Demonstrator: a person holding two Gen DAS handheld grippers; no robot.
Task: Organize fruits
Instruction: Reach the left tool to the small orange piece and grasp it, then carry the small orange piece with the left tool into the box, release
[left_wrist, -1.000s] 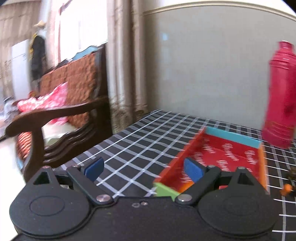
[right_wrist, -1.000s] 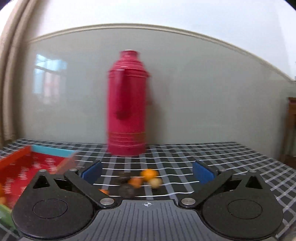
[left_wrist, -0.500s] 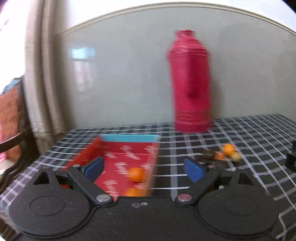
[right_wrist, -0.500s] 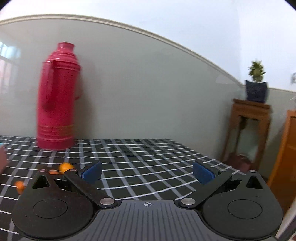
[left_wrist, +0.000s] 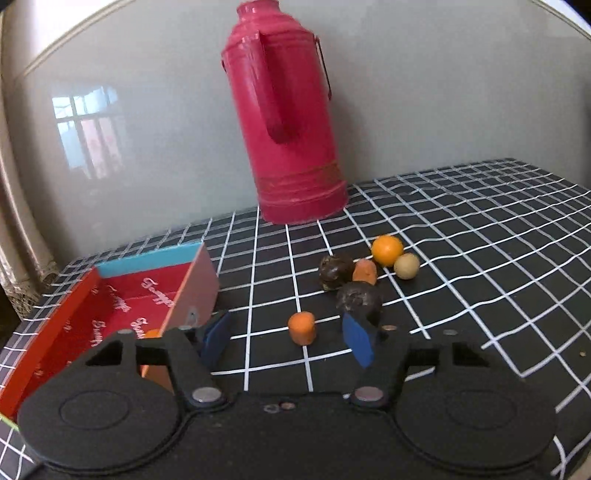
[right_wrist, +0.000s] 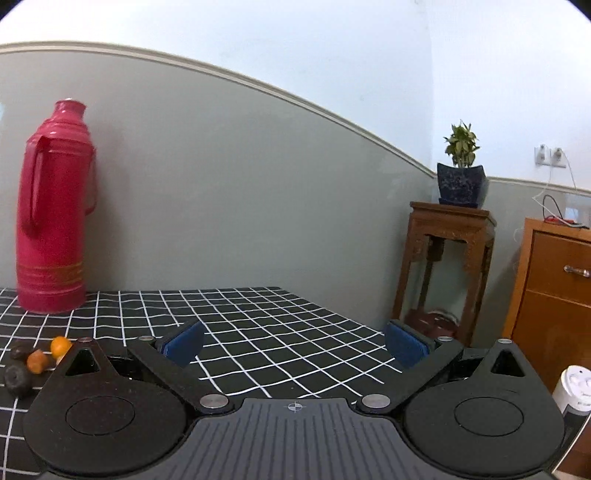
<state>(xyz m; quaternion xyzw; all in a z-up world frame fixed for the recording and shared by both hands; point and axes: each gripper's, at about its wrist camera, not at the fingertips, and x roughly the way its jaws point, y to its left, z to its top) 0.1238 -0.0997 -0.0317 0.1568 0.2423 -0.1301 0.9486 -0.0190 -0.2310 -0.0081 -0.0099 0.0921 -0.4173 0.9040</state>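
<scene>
Small fruits lie loose on the checked tablecloth in the left wrist view: an orange piece (left_wrist: 302, 327) nearest, two dark fruits (left_wrist: 357, 300) (left_wrist: 334, 270), another orange piece (left_wrist: 365, 271), a round orange (left_wrist: 386, 250) and a beige ball (left_wrist: 406, 266). My left gripper (left_wrist: 290, 341) is open and empty, low over the table, the near orange piece just beyond its fingertips. A red box (left_wrist: 110, 314) with a blue end wall sits at left with an orange fruit (left_wrist: 151, 333) inside. My right gripper (right_wrist: 295, 341) is open and empty; the fruits (right_wrist: 37, 361) show at its far left.
A tall red thermos (left_wrist: 286, 110) stands at the back by the wall, also in the right wrist view (right_wrist: 51, 232). Beyond the table's right edge stand a wooden stand with a potted plant (right_wrist: 460, 177), a wooden cabinet (right_wrist: 554, 295) and a white container (right_wrist: 576, 391).
My left gripper swung right from the box to face the loose fruits and came closer to them. My right gripper swung right, away from the fruits, toward the room corner.
</scene>
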